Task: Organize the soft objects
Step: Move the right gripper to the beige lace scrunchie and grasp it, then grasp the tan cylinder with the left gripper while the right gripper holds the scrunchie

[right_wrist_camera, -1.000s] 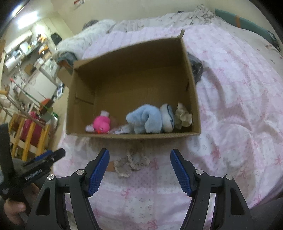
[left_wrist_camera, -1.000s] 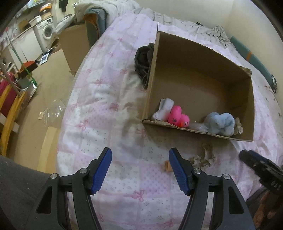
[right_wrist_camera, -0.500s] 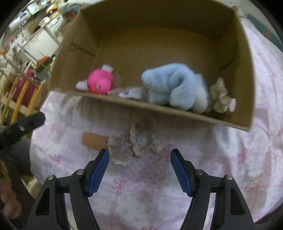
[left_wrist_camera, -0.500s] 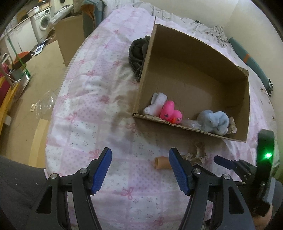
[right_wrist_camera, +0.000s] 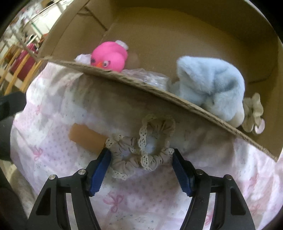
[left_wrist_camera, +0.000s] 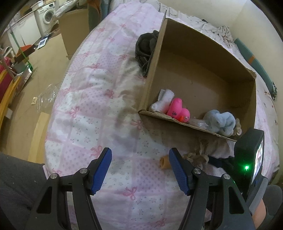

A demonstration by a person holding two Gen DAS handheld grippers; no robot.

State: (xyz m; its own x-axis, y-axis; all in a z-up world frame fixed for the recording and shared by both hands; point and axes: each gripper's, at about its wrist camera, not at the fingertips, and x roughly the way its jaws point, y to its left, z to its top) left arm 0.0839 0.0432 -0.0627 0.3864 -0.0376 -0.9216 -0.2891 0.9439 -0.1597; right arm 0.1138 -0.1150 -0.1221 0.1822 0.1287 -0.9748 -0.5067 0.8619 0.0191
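Two beige lace scrunchies (right_wrist_camera: 141, 150) lie on the pink quilt just before the cardboard box (right_wrist_camera: 176, 35). My right gripper (right_wrist_camera: 139, 159) points down over them. Its jaws are closing with the scrunchies between the blue pads, which reach their outer edges. A tan cylinder (right_wrist_camera: 86, 138) lies to the left of the scrunchies. Inside the box sit a pink duck (right_wrist_camera: 109, 56), a blue plush (right_wrist_camera: 210, 83) and another beige scrunchie (right_wrist_camera: 253, 113). My left gripper (left_wrist_camera: 139, 159) hangs open over bare quilt, left of the cylinder (left_wrist_camera: 164, 161), holding nothing.
A dark cloth bundle (left_wrist_camera: 145, 47) lies behind the box's left wall (left_wrist_camera: 153, 70). White socks (left_wrist_camera: 164, 97) and clear plastic wrap (right_wrist_camera: 146, 77) are in the box. The bed edge (left_wrist_camera: 51, 123) drops to the floor on the left. A washing machine (left_wrist_camera: 47, 16) stands far back.
The right gripper has come down and forward onto the scrunchies, and its jaws have narrowed around them. The left gripper has stayed about where it was, tilting slightly.
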